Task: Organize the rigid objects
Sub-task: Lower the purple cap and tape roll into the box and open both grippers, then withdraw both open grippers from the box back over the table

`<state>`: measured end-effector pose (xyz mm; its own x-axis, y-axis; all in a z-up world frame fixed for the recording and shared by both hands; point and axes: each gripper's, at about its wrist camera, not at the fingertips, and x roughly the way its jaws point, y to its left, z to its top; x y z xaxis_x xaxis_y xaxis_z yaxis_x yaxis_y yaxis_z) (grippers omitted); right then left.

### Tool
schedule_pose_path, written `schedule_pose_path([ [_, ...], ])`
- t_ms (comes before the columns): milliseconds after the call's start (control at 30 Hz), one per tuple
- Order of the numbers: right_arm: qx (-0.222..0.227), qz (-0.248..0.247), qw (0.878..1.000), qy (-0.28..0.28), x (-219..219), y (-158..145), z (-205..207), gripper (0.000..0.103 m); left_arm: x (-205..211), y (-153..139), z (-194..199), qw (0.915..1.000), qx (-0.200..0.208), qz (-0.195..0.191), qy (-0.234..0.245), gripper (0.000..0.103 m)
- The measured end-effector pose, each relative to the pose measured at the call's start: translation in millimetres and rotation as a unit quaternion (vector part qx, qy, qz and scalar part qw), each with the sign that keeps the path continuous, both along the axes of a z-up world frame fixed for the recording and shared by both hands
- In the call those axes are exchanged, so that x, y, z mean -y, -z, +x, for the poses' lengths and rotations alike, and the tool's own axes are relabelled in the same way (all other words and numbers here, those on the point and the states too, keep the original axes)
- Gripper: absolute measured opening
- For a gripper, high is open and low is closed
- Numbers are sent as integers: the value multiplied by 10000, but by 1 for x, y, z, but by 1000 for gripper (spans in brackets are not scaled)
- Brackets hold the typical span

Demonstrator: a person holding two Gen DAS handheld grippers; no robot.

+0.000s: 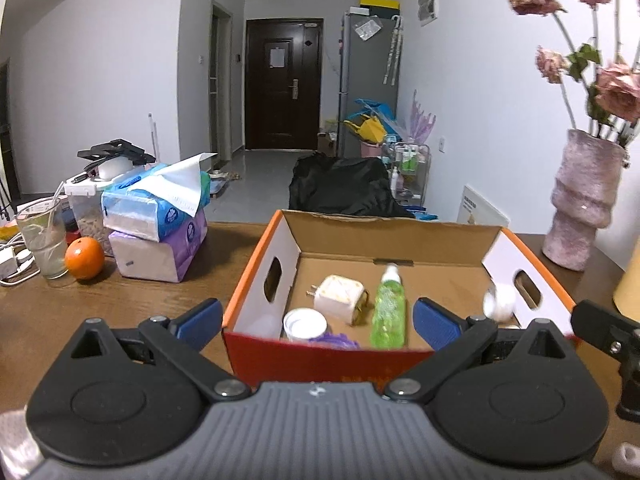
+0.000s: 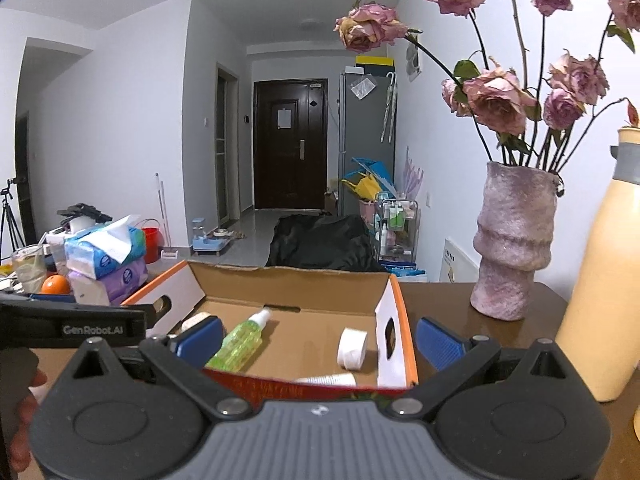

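An open orange cardboard box (image 1: 248, 276) stands on the brown table. It holds a green spray bottle (image 1: 388, 308), a white plug adapter (image 1: 339, 293), a white round lid (image 1: 305, 323), a purple item (image 1: 340, 340) and a white tape roll (image 1: 500, 300). My left gripper (image 1: 318, 320) is open and empty at the box's near edge. In the right wrist view the box (image 2: 404, 320) shows the green bottle (image 2: 240, 342), the tape roll (image 2: 352, 348) and a white tube (image 2: 328, 380). My right gripper (image 2: 320, 340) is open and empty over the box's near right corner.
Stacked tissue packs (image 1: 160, 220), an orange (image 1: 84, 258) and a glass (image 1: 42, 240) stand left of the box. A pink vase with dried roses (image 2: 512, 240) and a cream bottle (image 2: 600, 280) stand on the right. The left gripper's body (image 2: 72, 326) shows at the left.
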<state>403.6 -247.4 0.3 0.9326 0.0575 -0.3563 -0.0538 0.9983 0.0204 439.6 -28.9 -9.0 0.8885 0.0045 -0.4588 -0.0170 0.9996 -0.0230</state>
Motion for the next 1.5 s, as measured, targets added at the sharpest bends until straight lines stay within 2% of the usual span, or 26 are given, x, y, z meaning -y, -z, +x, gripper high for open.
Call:
schedule_pose_path([
  [600, -58, -17, 9999, -89, -4, 4, -98, 103, 0, -4, -101, 9995, -48, 35, 301, 103],
  [967, -336, -181, 9992, -120, -8, 20, -150, 103, 1, 6, -148, 9989, -212, 30, 419, 103],
  [1233, -768, -274, 9966, -118, -4, 40, -171, 103, 4, 23, -169, 9979, -435, 70, 475, 103],
  [1500, -1254, -258, 9916, -187, -7, 65, -171, 101, 6, 37, -180, 9969, -591, 116, 515, 103],
])
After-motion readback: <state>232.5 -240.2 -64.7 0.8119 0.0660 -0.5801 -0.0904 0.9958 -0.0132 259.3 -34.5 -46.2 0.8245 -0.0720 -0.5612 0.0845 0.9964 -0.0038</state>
